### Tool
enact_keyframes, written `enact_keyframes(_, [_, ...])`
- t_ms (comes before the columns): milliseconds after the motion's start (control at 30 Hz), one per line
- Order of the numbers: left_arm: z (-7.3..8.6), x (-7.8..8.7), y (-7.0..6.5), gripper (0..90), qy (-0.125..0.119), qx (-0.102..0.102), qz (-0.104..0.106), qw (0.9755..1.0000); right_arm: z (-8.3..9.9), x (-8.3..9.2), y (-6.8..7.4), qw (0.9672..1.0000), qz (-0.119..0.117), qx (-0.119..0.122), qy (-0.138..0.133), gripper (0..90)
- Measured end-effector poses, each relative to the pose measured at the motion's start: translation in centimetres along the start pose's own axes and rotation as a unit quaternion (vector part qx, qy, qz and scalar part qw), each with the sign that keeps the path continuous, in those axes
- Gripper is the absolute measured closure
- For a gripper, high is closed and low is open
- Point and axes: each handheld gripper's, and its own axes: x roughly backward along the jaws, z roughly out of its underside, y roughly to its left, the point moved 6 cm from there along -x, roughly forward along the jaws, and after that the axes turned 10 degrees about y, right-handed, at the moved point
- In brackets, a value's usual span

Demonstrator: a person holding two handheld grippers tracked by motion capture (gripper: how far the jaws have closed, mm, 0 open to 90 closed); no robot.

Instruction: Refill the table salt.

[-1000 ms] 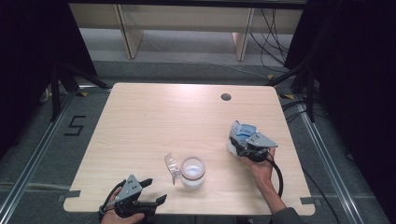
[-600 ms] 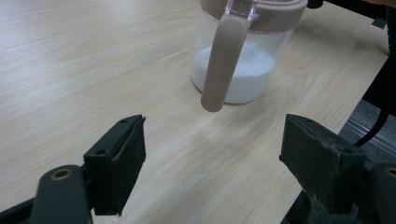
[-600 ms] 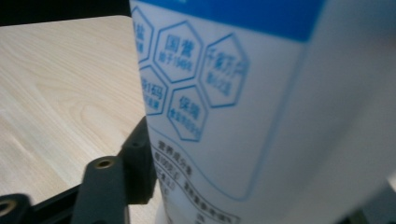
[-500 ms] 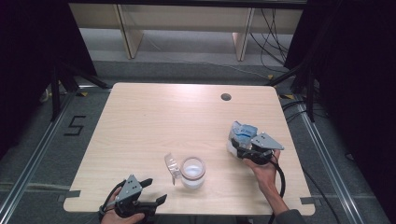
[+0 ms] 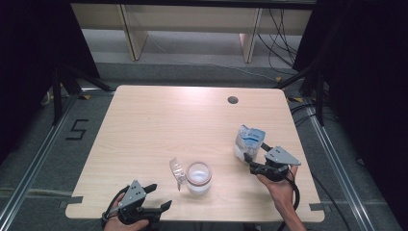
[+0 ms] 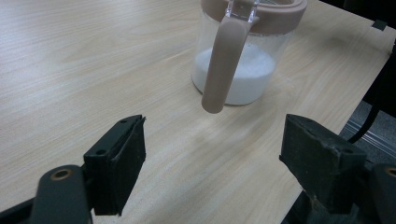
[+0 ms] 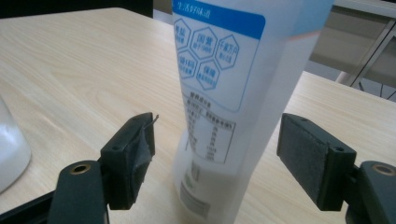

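Seen from the high view, a white and blue pouch (image 5: 249, 140) is left standing upright near the right edge of the wooden table (image 5: 159, 120), just beyond the right gripper (image 5: 255, 161), whose jaws have just been opening and are now parted around the pouch's foot without pressing it. A glass jar (image 5: 198, 177) with a pink rim and white powder inside is set close to the near edge, its clear lid (image 5: 177, 172) hinged open to its left; the left gripper (image 5: 158, 197) is held at the near left corner, aimed toward the jar, its jaws spread and empty. In the left gripper view, the jar (image 6: 243, 60) is shown ahead and slightly to the right of the wide-set jaws, well apart from them, a pink strap (image 6: 223, 65) hanging down its front. In the right gripper view, the pouch (image 7: 233, 102) is framed between the two pads (image 7: 306, 158), a gap visible on each side, its long axis rising upright and leaning a little to the right, the printed panel turned to the camera. The pouch is judged to be released and freestanding; the right hand is much the nearer to it, while the jar lies between the two hands, nearer the left.
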Motion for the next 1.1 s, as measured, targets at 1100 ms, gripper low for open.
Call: enact_keyframes(1100, [-1.2,0.5,-0.3,18.3,-0.023,0.029,0.011,0.9992,2.5,3.6,2.7,0.9975,-0.047,-0.033,0.041,15.6])
